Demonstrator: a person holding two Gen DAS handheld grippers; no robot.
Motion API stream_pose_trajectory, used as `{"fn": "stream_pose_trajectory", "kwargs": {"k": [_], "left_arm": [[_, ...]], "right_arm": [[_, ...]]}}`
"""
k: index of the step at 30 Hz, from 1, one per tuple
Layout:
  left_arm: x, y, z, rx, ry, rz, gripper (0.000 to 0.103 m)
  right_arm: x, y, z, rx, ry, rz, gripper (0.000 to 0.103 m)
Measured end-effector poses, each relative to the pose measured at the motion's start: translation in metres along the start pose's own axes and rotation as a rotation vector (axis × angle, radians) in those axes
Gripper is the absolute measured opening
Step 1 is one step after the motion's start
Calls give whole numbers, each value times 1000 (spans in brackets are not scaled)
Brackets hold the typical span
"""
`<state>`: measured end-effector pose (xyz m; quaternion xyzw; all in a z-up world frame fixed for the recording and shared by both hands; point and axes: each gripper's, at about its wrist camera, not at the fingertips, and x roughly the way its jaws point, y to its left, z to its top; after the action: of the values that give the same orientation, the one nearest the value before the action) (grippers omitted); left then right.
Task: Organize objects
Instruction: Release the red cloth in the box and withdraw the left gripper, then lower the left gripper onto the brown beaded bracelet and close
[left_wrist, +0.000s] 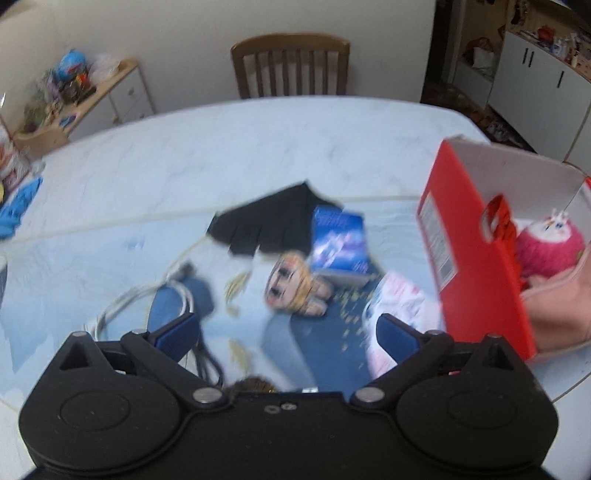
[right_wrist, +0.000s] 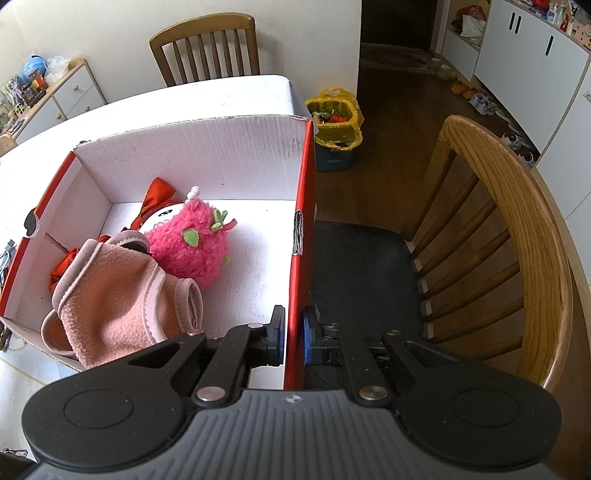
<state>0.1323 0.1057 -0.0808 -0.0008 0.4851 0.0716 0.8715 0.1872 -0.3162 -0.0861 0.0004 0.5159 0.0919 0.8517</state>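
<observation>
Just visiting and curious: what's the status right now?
Left gripper open, empty, over the clutter. Right gripper clamped on the red box wall. Pink plush and pink cloth already inside. Nothing blocking.

The left wrist view is smeared by motion: the small tan toy (left_wrist: 295, 282), the blue carton (left_wrist: 340, 243) and the black glove (left_wrist: 269, 221) on the counter (left_wrist: 221, 155) show no readable detail. The white cable (left_wrist: 147, 295) runs under the gripper body and out of sight. The red box (left_wrist: 476, 258) wall hides most of the pink plush (left_wrist: 550, 247). In the right wrist view, the pink fleece garment (right_wrist: 118, 295) covers the plush's lower part.
</observation>
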Motion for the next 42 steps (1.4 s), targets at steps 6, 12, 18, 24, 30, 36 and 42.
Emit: {"fn": "stream_pose_trajectory", "kwargs": {"k": [6,12,18,24,30,36,42], "left_arm": [[14,28,-25,-97,66,25,101],[21,55,-49,-193,102,52,97],[30,67,-69,-234,118,74,87],[32,71,-76,-255,103,67,75],[29,60,-75,-222,83,58,54],[27,51,-75,-202,75,41,31],[26,51,-74,-219,78,41,6]], "right_arm": [[0,2,0,2,3,-8,9],[3,5,3,-2,8,-20,9],[5,7,3,-8,13,-31,9],[6,9,4,-10,18,-35,9],[6,9,4,-8,18,-35,9],[5,9,4,-9,17,-35,9],[6,9,4,-9,17,-34,9]]}}
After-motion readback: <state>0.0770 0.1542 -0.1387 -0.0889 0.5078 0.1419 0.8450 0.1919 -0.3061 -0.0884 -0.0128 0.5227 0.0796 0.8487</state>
